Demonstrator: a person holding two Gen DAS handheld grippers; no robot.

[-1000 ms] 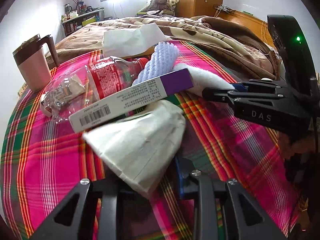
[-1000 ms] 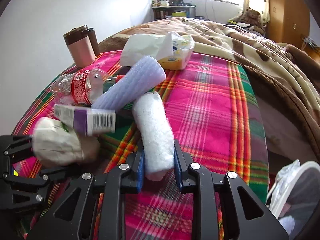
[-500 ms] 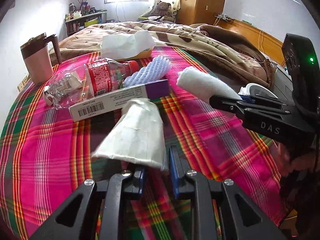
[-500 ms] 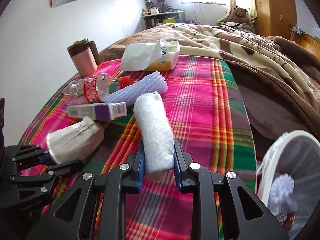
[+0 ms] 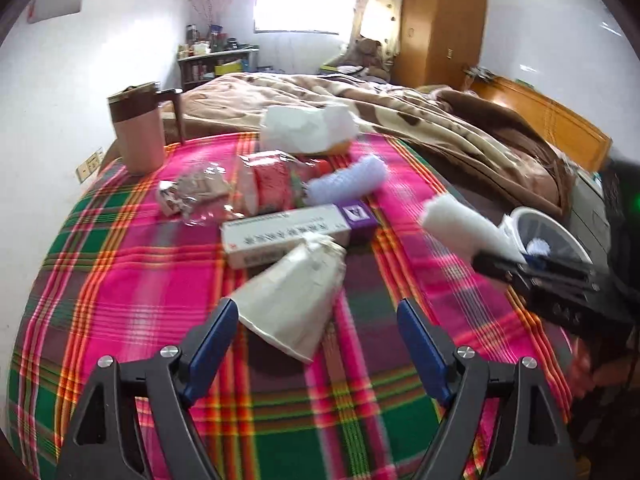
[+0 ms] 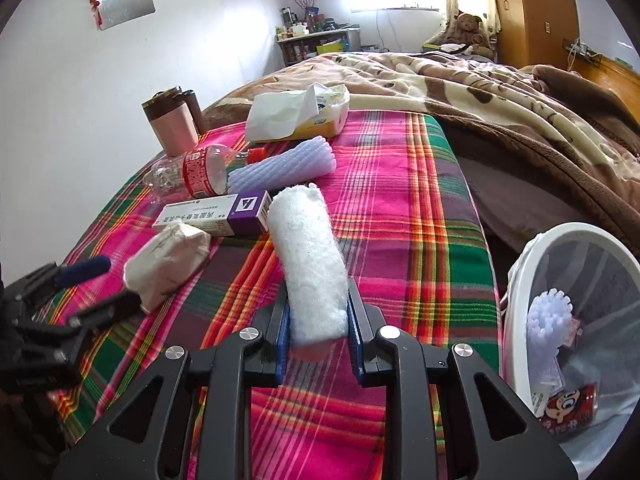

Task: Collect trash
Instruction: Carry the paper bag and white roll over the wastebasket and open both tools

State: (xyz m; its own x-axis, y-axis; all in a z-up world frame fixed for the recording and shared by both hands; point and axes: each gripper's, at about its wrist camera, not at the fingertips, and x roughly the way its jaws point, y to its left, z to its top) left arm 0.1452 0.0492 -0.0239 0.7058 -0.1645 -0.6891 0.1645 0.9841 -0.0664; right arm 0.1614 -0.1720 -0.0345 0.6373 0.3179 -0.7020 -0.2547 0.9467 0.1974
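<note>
A: What was in the bin (image 6: 520,264)?
B: It stood just off the right edge of the plaid cloth (image 6: 400,184), white-rimmed with a pale liner. Inside lay a lilac foam net (image 6: 546,312) and a red printed wrapper (image 6: 568,404).

A: And the grippers?
B: Both pointed down at a slant over the cloth. The right gripper (image 6: 318,328) was clamped on one end of a white fuzzy roll (image 6: 308,252), raised off the cloth. The left gripper (image 5: 316,340) was opening its jaws, with a crumpled paper cup (image 5: 296,300) between them, its rim close to the left pad; whether it touched, I couldn't tell.

A: What else lay there?
B: A clear bottle (image 6: 192,172) with a red label, on its side. A ribbed lilac sleeve (image 6: 284,164) rested against it, and a long white-and-purple box (image 6: 224,212) lay just before them. Behind stood a pink mug (image 6: 172,128) and a tissue pack (image 6: 296,116).
</note>
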